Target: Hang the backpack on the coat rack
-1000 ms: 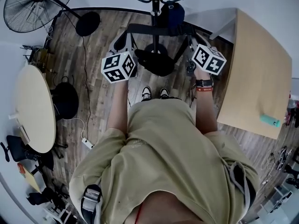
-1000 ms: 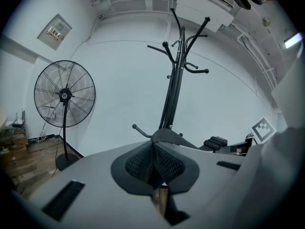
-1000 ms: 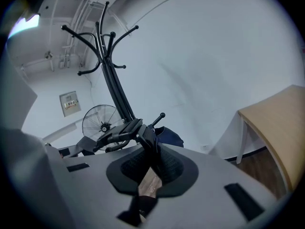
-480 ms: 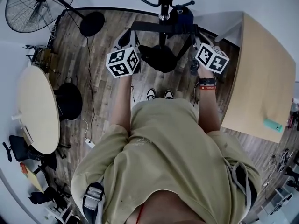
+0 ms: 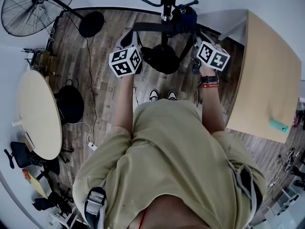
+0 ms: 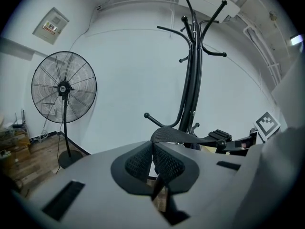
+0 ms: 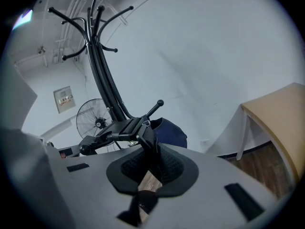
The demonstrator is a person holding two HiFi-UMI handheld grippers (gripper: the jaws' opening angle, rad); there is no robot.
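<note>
The black coat rack (image 5: 166,1) stands straight ahead, its round base (image 5: 164,60) on the wood floor. A navy backpack (image 5: 184,16) hangs just right of the pole. Its black strap (image 5: 162,28) runs level across the pole between my two grippers. My left gripper (image 5: 127,38) is shut on the mesh end of the strap (image 6: 172,136). My right gripper (image 5: 195,38) is shut on the buckle end of the strap (image 7: 125,129), with the backpack (image 7: 169,131) just beyond it. The rack's hooks (image 6: 193,42) rise above the strap.
A pedestal fan (image 5: 39,6) stands at the back left, its base (image 5: 90,24) close to the rack. A round table (image 5: 35,111) is on the left and a rectangular wooden table (image 5: 267,70) on the right. A black bag (image 5: 69,104) and cables lie on the floor.
Both grippers have moved a little forward toward the rack, carrying the strap with them. In the last half second almost nothing has shifted.
</note>
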